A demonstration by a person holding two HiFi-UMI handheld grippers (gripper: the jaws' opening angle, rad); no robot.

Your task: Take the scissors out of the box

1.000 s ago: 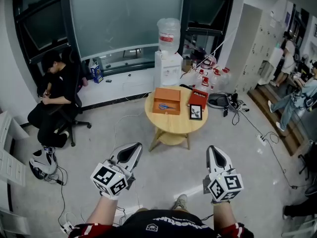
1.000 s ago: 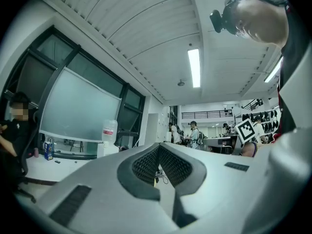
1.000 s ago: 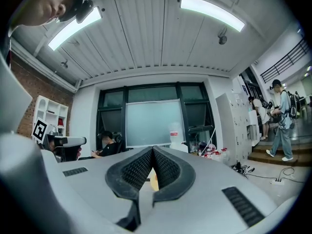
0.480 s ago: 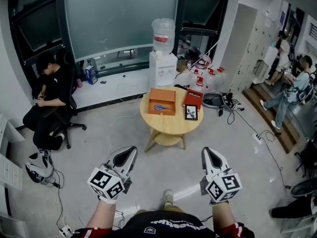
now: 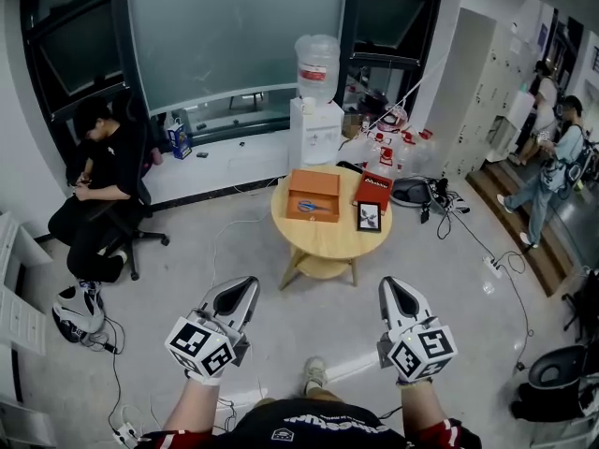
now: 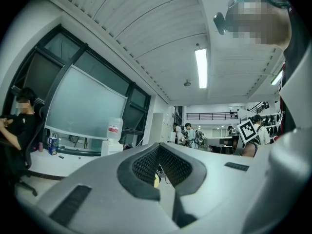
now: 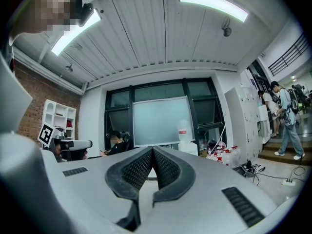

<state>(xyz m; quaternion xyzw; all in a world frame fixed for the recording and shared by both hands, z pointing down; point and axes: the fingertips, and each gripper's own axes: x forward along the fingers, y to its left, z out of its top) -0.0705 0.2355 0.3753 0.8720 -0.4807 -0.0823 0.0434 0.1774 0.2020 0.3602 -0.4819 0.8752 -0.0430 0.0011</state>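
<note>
seated person (image 5: 103,171) well left of the round table (image 5: 328,241). left gripper (image 5: 245,286) on the table's near side, off its left edge, well apart, jaws clenched w/ nothing betw. on the table's left part: orange box (image 5: 314,181), scissors (image 5: 314,205) lying inside. right gripper (image 5: 393,288) near side too, off the table's right edge, clamped, empty.

Person in black (image 5: 101,171) is sitting at left on an office chair (image 5: 142,236), water dispenser (image 5: 316,110) is standing by the window behind a round wooden table (image 5: 323,239) (red box (image 5: 374,191) and small framed picture (image 5: 369,216) lying on it), cables (image 5: 471,235) are trailing across the floor at right
</note>
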